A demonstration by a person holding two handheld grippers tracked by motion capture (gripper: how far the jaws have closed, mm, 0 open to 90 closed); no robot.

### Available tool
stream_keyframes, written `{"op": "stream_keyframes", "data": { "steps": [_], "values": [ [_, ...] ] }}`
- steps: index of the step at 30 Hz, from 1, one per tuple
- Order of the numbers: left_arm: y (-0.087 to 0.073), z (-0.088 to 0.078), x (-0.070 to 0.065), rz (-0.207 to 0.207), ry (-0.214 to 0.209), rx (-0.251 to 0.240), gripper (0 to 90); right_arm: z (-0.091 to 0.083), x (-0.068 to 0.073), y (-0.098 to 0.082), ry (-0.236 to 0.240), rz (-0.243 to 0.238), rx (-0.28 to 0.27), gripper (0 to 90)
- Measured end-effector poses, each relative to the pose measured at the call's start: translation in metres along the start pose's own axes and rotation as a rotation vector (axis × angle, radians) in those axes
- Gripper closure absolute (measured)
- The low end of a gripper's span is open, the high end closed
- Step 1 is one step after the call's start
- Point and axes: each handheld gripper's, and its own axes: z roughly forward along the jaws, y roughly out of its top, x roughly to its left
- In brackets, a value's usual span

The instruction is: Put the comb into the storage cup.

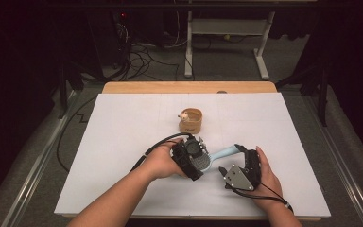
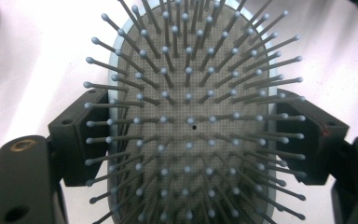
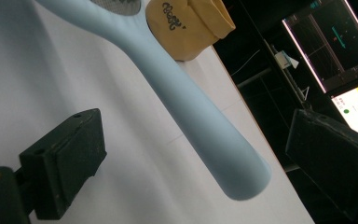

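1. Pale blue brush (image 1: 211, 157) lying on white sheet (image 1: 123, 142), just in front of tan cup (image 1: 191, 121); bristled head toward left hand, handle pointing toward right hand.
2. Left gripper (image 1: 189, 158) clamped on brush head: in left gripper view, both black jaws pressed against pale rim of brush (image 2: 191, 121), bristles (image 2: 168, 93) standing up toward camera.
3. Left hand (image 1: 163, 163) wrapped around gripper body, in front of cup and slightly to its left; cable (image 1: 153, 149) trailing off over sheet.
4. Right gripper (image 1: 242, 165) set at handle end, in front of cup and to its right; grey plate (image 1: 236, 177) on top.
5. Right jaws spread apart: in right gripper view, handle (image 3: 200, 126) passing between them with clear gaps on both sides, no pad touching it.
6. Cup (image 3: 191, 25) seen in right gripper view just beyond brush neck, dark lettering on its wall.
7. Wooden table edge (image 1: 189, 87) showing behind sheet, beyond cup.
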Motion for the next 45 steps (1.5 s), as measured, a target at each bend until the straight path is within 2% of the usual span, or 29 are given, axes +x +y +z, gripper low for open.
{"op": "stream_keyframes", "data": {
  "steps": [11,17,24,34,35,38,40,43,45],
  "values": [
    [0.001,0.002,-0.001,-0.001,-0.007,0.001,20.2,0.003,0.005,0.011,-0.011,-0.019,-0.022,16.0],
    [0.002,0.003,-0.001,0.002,-0.01,0.004,20.2,0.007,0.01,0.017,-0.012,-0.047,-0.033,21.0],
    [0.002,0.002,0.0,0.009,-0.009,0.008,20.3,0.009,0.015,0.023,-0.002,-0.112,-0.055,30.3],
    [0.004,0.001,-0.002,0.011,-0.01,-0.001,20.3,0.01,0.021,0.029,0.009,-0.145,-0.071,37.3],
    [0.004,0.001,-0.002,0.01,-0.011,-0.002,20.2,0.011,0.021,0.029,0.009,-0.162,-0.076,38.1],
    [0.004,0.0,-0.002,0.012,-0.011,-0.003,20.2,0.01,0.023,0.03,0.008,-0.152,-0.073,41.2],
    [0.004,0.0,-0.002,0.011,-0.008,-0.003,20.3,0.01,0.022,0.03,0.01,-0.182,-0.08,43.1],
    [0.005,0.0,-0.002,0.007,-0.008,-0.002,20.2,0.009,0.024,0.03,0.013,-0.179,-0.075,46.6],
    [0.005,0.0,-0.002,0.011,-0.009,-0.003,20.2,0.009,0.023,0.03,0.015,-0.201,-0.081,48.3]
  ]
}}
